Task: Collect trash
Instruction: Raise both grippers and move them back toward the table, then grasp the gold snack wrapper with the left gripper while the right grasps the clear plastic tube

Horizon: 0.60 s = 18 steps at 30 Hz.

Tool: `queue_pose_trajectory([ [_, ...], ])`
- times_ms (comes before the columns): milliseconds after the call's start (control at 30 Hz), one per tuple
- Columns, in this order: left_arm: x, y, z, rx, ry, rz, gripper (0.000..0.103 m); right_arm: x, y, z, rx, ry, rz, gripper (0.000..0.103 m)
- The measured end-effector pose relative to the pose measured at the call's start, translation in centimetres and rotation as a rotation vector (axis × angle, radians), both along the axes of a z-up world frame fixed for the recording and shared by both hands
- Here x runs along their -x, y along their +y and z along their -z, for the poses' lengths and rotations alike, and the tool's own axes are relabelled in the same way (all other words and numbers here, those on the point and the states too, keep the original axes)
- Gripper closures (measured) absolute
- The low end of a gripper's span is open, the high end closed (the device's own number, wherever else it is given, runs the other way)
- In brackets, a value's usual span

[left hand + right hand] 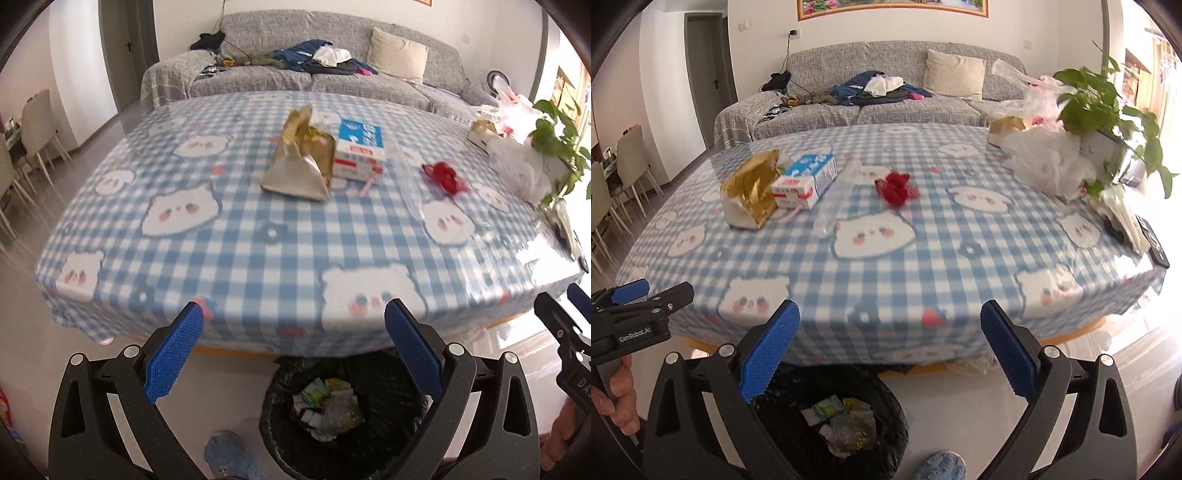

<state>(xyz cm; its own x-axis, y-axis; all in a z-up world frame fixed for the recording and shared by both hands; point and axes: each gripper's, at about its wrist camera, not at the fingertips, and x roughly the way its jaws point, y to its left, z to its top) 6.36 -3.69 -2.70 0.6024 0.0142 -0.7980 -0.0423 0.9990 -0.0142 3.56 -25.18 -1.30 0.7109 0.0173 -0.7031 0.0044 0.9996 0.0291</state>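
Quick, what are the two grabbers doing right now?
Left gripper: open, holding nothing.
Right gripper: open, holding nothing.

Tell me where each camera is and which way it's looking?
Left wrist: sits on the left gripper by the table's near edge, facing the sofa; its blue fingers and the right gripper show.
Right wrist: sits on the right gripper, facing likewise; the left gripper and a hand show.
Both see the gold bag, milk carton and trash bin.
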Motion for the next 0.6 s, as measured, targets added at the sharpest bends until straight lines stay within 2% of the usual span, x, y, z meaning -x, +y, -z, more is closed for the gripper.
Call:
queue_pose_trajectory([
  [267,-6.0,1.0,-0.9,-0.015,0.006,-0.014,0.007,-5.6,2.0,-0.8,0.021,-0.005,-0.028,0.013],
  [600,-12.1,2.1,-0.6,-0.015,0.017,-0.035,0.008,-12.1,4.0,0.2,0.028,0.018,-0.055,0.02],
])
